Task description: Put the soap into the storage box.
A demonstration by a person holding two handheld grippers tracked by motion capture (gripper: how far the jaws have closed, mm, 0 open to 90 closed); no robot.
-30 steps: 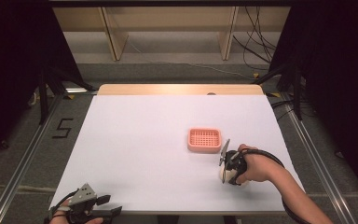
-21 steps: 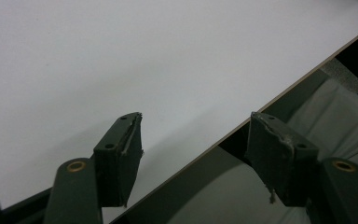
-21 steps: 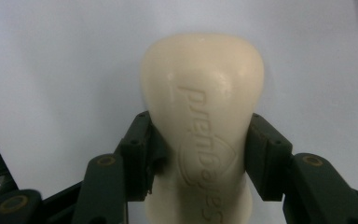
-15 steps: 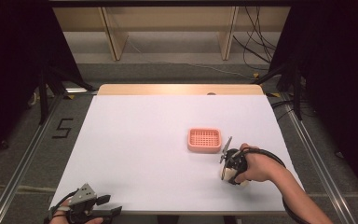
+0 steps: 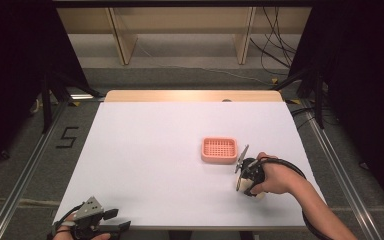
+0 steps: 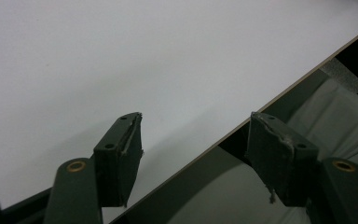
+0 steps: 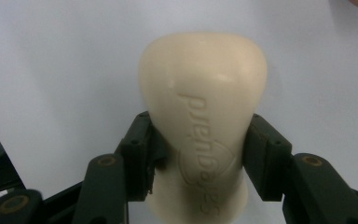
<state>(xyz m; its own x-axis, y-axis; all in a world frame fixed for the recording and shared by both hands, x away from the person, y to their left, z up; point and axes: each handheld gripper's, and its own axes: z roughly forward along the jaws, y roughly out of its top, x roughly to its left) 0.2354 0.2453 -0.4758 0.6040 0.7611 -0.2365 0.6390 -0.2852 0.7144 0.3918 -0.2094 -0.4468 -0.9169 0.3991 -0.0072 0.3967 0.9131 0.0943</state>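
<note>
Your right gripper (image 7: 200, 154) is clamped on the one bar of soap (image 7: 204, 121); both black jaws press its flanks about halfway along its length, seen plainly in the right gripper view. There the cream bar runs lengthwise away from the camera, its long axis in line with the jaws; its broad rounded end points away from you and its narrower end sits back between the jaw mounts; the embossed lettering on its upper face runs along that same axis. In the high view the right gripper (image 5: 246, 181) sits on the near right part of the white table (image 5: 150, 150), and a sliver of the soap (image 5: 240, 183) shows at its left side; whether the bar touches the table surface I cannot tell.

One pink soap dish (image 5: 219, 150) lies just beyond and slightly left of that gripper, near it but apart; its ribbed floor faces up and its long side runs left to right.

Your left gripper (image 5: 91, 222) rests at the near left edge of the table, well apart from the soap and the dish; in the left gripper view (image 6: 196, 154) its two jaws stand wide with nothing between them, straddling the table's edge.

Counted: one soap, one dish, two grippers.
</note>
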